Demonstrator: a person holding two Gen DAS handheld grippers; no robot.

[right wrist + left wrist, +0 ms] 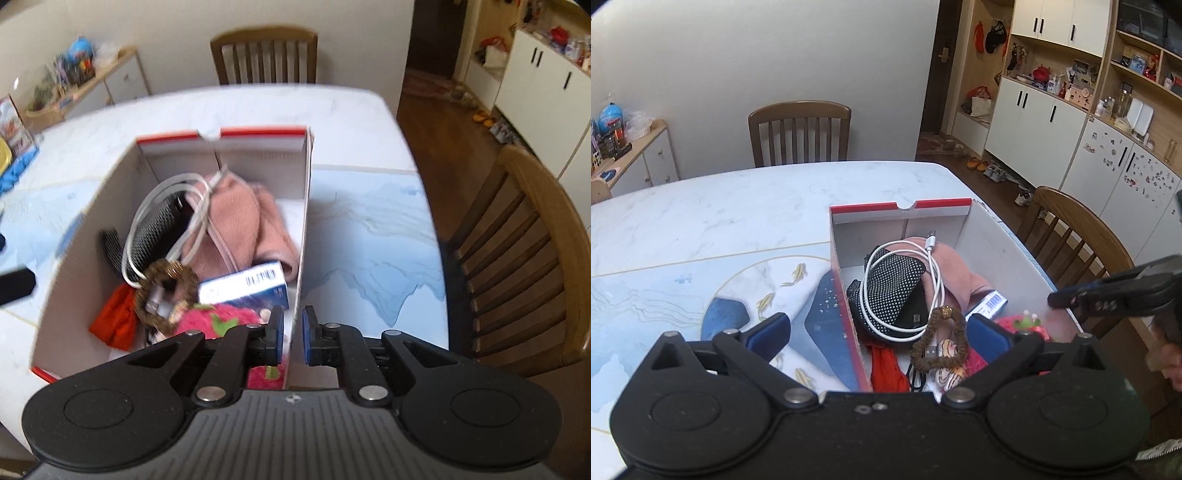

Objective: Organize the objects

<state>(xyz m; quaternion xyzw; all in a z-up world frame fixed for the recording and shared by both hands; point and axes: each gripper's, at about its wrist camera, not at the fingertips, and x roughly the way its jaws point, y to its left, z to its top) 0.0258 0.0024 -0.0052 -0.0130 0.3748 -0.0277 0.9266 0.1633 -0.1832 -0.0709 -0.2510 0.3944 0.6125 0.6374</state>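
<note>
A red-and-white shoebox (pixel 901 208) (pixel 258 133) stands open on the table. It holds a pink cloth (pixel 960 273) (pixel 240 221), a white cable (pixel 934 266), a black dotted pouch (pixel 894 288), a brown scrunchie (pixel 942 339) (pixel 166 291), a small blue-and-white carton (pixel 243 286), a red cloth (pixel 114 321) and a pink plush (pixel 1027 325). My left gripper (pixel 877 328) is wide open, straddling the box's left wall with nothing gripped. My right gripper (pixel 292 332) has its pads narrowly apart on either side of the box's right wall, a thin gap showing.
The marble table (pixel 738 206) carries a blue fish-pattern mat (pixel 665 295). Wooden chairs stand at the far side (pixel 799 133) and at the right (pixel 517 258). A low cabinet (pixel 646 155) with clutter is at the left, white cupboards (pixel 1034 122) at the right.
</note>
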